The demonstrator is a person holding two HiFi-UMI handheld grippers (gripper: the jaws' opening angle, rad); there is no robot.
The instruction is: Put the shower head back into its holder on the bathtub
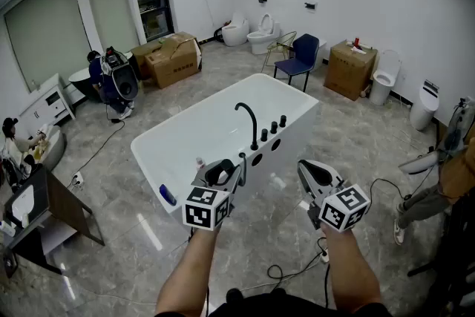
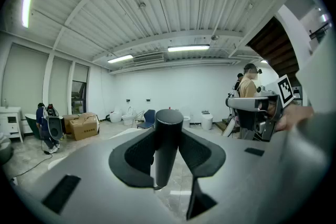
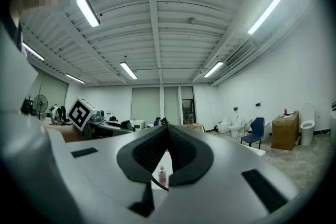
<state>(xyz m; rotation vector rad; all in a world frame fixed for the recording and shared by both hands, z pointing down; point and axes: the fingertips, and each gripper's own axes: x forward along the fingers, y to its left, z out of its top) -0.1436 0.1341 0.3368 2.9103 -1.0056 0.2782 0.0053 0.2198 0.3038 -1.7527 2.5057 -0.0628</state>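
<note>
The white bathtub (image 1: 193,137) stands in the middle of the head view, with a black curved faucet (image 1: 249,120) and a row of black knobs (image 1: 273,128) on its near rim. My left gripper (image 1: 234,167) is held just before that rim, shut on the black shower head (image 1: 218,173). In the left gripper view its handle is a dark upright cylinder (image 2: 167,157) clamped between the pads of the left gripper (image 2: 168,136). My right gripper (image 1: 305,169) hovers to the right of the tub's corner. Seen close, the right gripper (image 3: 166,131) has its jaws together with nothing between them.
A small bottle (image 1: 199,162) stands on the tub's near rim. A blue chair (image 1: 299,57), cardboard boxes (image 1: 172,59) and toilets (image 1: 263,32) line the far side. A person (image 1: 441,178) stands at the right, another (image 1: 102,82) sits at the left. Cables (image 1: 293,277) lie on the floor near my feet.
</note>
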